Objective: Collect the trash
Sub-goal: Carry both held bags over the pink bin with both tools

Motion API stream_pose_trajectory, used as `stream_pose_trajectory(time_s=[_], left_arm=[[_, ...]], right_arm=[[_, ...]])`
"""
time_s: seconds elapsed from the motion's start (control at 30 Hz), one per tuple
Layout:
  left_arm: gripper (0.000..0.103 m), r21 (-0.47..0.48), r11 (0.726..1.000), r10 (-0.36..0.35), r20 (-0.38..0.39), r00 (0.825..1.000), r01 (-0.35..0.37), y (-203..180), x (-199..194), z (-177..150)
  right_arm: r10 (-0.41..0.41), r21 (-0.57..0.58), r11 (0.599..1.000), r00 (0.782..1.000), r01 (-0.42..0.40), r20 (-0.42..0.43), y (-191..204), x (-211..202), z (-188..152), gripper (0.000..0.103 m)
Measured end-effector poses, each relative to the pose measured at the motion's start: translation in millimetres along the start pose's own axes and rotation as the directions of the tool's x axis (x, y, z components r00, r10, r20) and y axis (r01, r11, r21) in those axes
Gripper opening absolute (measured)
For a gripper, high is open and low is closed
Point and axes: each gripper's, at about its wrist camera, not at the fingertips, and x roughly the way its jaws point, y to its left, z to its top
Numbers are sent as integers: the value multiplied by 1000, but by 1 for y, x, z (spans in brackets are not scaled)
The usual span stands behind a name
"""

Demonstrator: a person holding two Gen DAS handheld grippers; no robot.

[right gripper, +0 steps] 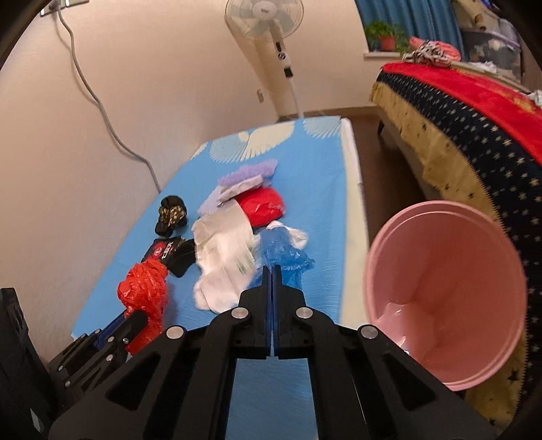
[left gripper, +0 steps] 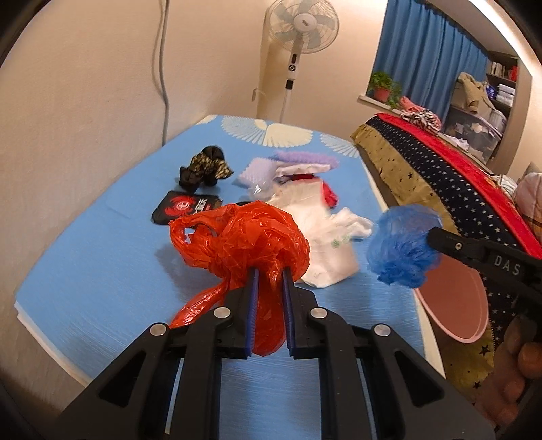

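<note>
Two hand-held grippers lift trash above a low table under a blue patterned cloth (left gripper: 101,264). The left gripper (left gripper: 271,281) has its jaws clamped on a crumpled red-orange plastic bag (left gripper: 237,237), a loose tail hanging down between the fingers. The right gripper (right gripper: 272,270) has its jaws pressed together on a crinkled blue plastic bag (right gripper: 283,254), held just right of the table's near edge.

The round pink plastic bin (right gripper: 447,304), the likely destination, stands off the table's right side against a star-patterned bedspread (right gripper: 474,152). Both bags are thin and slippery, so either could slide free on the way across. The red bag's dangling tail could catch on the table edge, and a light bag released too high may drift past the rim.

More trash waits farther along the table: a white plastic bag (left gripper: 325,250), a black printed pouch (left gripper: 184,206), a black-and-gold crumpled wrapper (left gripper: 206,167), a red bag (right gripper: 262,204) and a pale purple ruffled piece (left gripper: 305,157). A white pedestal fan (left gripper: 301,27) stands at the far end, well clear. Nothing blocks the right gripper's path; the left must cross over it.
</note>
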Motion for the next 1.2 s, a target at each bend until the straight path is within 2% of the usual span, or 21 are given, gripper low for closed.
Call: stream_pose_trajectory(time_s=[0.4,0.67,0.97,1.2], left_arm=[[13,91,995,-49,39,998,45,-24,-23,0],[10,122,989,-90,49,995,84,-39,-25,4],[5,146,982,-126,26,992,121,-59,-15,3],[4,176,973,-163,62,985,150,-76,-17,14]], right_arm=[[-94,-24,995,987,97,131,-15,-60,4,0],[-173,34,985,966,170,190,-36,-81,11,1],[-240,83,970,950,228,199,-55,-84,10,1],[-286,120,957,935,266,211,-66,-88,12,1]])
